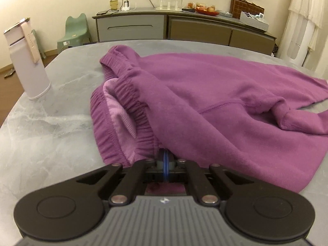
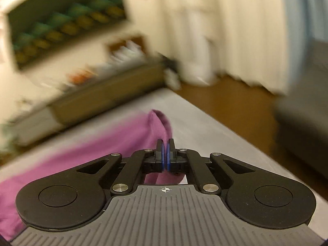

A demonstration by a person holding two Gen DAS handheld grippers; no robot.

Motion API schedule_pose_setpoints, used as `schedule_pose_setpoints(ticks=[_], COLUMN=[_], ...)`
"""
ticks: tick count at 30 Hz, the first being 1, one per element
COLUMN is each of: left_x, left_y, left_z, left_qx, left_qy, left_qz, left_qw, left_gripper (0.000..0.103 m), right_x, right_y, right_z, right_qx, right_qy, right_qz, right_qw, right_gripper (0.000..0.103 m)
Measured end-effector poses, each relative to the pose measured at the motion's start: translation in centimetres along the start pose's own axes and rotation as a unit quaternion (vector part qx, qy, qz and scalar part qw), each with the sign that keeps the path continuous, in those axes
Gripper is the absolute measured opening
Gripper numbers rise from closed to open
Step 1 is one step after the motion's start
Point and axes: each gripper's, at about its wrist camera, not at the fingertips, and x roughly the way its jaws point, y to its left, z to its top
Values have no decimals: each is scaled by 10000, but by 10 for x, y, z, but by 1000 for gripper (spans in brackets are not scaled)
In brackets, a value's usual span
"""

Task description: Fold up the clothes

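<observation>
Purple fleece trousers (image 1: 215, 94) pinched by both grippers on marbled table (image 1: 51, 123)

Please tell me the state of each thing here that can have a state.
Left gripper: shut on the trousers at the waistband.
Right gripper: shut on a fold of the trousers.
Trousers: purple, rumpled, lying on the table.
Bottle: upright, lid closed.

purple pants (image 1: 205, 94) | rumpled, elastic waistband open | lying on grey table (image 1: 51, 123)
</observation>
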Motion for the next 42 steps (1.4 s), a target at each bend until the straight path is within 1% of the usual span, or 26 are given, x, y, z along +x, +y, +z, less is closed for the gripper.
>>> schedule_pose_setpoints(ticks=[2, 4, 5, 7, 10, 11, 13, 14, 15, 16, 17, 18, 19, 20, 22, 23, 24, 25, 27, 30, 31, 33, 35, 38, 40, 42], left_x=[-11, -32, -49, -81, -85, -82, -71, -64, -57, -49, -40, -31, -24, -20, -11, -7, -4, -5, -15, -65, -86, -100, -84, -62, -61, -65], left_y=[2, 9, 24, 61, 96, 96, 87, 75, 64, 51, 39, 27, 19, 13, 5, 5, 5, 3, 6, 55, 81, 119, 126, 108, 102, 97], left_z=[4, 10, 15, 17, 13, 12, 11, 11, 10, 7, 5, 3, 0, -3, -6, -7, -7, -5, -5, 8, 7, -4, -12, -14, -12, -10], left_qx=[-79, -286, -709, -1588, -2095, -1967, -1515, -1160, -796, -382, 33, 424, 644, 842, 1086, 1110, 1135, 1153, 1042, -113, -673, -1446, -1524, -1080, -921, -859], left_qy=[-263, -715, -1076, -1681, -1636, -1504, -1101, -915, -735, -602, -468, -342, -281, -280, -225, -170, -126, -160, -296, -1019, -1286, -1304, -754, -139, -94, -190], left_qz=[-18, -85, -229, -365, -148, -106, -357, -264, -157, 43, 243, 421, 440, 400, 406, 330, 264, 257, 109, 119, -25, -224, -241, 29, 120, 74], left_qw=[9996, 9970, 9914, 9722, 9639, 9688, 9817, 9887, 9940, 9974, 9986, 9976, 9966, 9953, 9930, 9931, 9931, 9929, 9941, 9947, 9894, 9806, 9851, 9941, 9956, 9961], left_gripper=[0, 0, 0, 0, 0, 0, 1, 2, 7, 19, 22, 25, 26, 28, 33, 29, 17, 6, 5, 5, 5, 5, 5, 5, 5, 5], right_x=[14, 7, -3, -23, -47, -42, -15, -1, 13, 20, 18, 11, 2, -6, -19, -23, -26, -26, -21, -3, 4, 18, 36, 42, 25, 10], right_y=[-17, -28, -31, -37, -49, -51, -42, -38, -30, -19, -6, 12, 31, 54, 108, 136, 162, 184, 222, 251, 250, 246, 240, 235, 231, 234], right_z=[-6, 0, 7, 20, 52, 61, 69, 72, 70, 64, 55, 45, 37, 27, -2, -18, -36, -54, -87, -118, -116, -106, -97, -89, -91, -89], right_qx=[194, 393, 489, 680, 776, 682, 59, -271, -676, -1012, -1247, -1440, -1571, -1661, -2080, -2308, -2528, -2730, -3162, -3923, -3969, -3897, -3700, -3547, -3519, -3478], right_qy=[262, 49, -209, -724, -1171, -1027, -470, -181, 118, 257, 158, -23, -147, -223, -78, 50, 221, 403, 589, 664, 673, 700, 866, 1030, 985, 832], right_qz=[-96, 28, 162, 431, 305, 174, -219, -422, -548, -655, -694, -565, -296, 35, 920, 1342, 1761, 2107, 2464, 2237, 2145, 1976, 1901, 1853, 1851, 2185], right_qw=[9994, 9992, 9985, 9941, 9896, 9922, 9986, 9986, 9961, 9924, 9896, 9880, 9870, 9859, 9738, 9637, 9511, 9378, 9142, 8898, 8899, 8968, 9052, 9106, 9123, 9080], right_gripper=[2, 1, 1, 1, 0, 0, 0, 3, 15, 18, 27, 49, 59, 66, 69, 74, 81, 83, 83, 82, 82, 86, 89, 92, 91, 89])
